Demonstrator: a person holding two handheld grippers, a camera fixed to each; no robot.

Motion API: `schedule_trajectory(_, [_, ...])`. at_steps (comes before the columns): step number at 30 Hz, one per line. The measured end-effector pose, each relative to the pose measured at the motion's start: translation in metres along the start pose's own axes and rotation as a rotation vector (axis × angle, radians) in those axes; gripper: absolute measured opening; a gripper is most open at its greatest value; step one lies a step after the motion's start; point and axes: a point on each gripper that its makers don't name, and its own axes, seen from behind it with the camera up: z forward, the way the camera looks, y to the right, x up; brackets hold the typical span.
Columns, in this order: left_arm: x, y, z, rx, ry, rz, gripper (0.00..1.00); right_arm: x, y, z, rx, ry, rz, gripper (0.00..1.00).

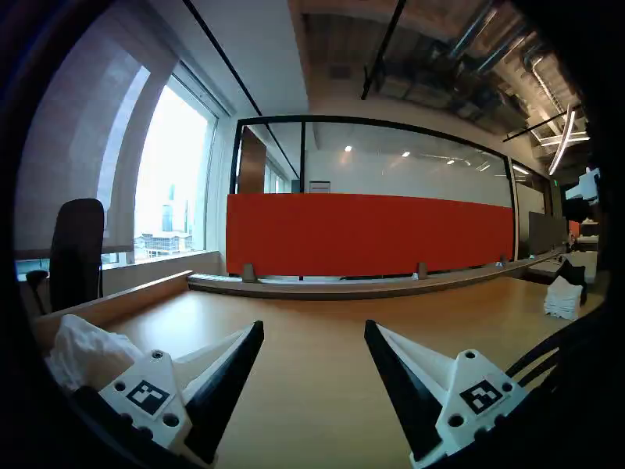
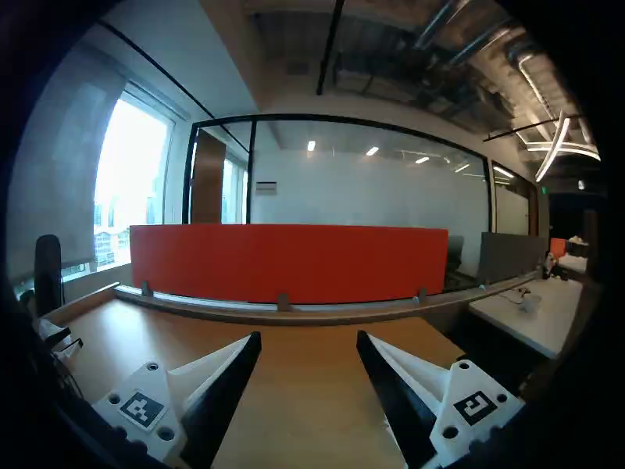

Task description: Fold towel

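A crumpled white towel (image 1: 86, 352) lies on the wooden table (image 1: 328, 328) at the near left, just beyond my left gripper's left finger. My left gripper (image 1: 312, 332) hovers over the table with its fingers wide apart and nothing between them. A stack of folded white towels (image 1: 564, 298) rests at the table's far right. In the right gripper view, my right gripper (image 2: 308, 340) is open too, held above bare wood (image 2: 305, 367) with nothing in its jaws.
A red divider panel (image 1: 367, 234) runs along the table's far edge, also seen as the red panel (image 2: 289, 262). A black chair (image 1: 76, 250) stands at the left by the window. A white desk (image 2: 539, 309) sits to the right.
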Motion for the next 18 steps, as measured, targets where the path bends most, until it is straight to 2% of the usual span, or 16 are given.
schedule_trajectory(9, [-0.009, -0.002, -0.001, 0.008, 0.003, -0.012, 0.96, -0.009, 0.003, 0.003, -0.003, -0.001, -0.002, 0.95])
schedule_trajectory(18, [-0.022, -0.006, -0.004, 0.020, -0.017, 0.010, 0.95, -0.012, 0.003, 0.003, -0.003, -0.003, -0.013, 0.95])
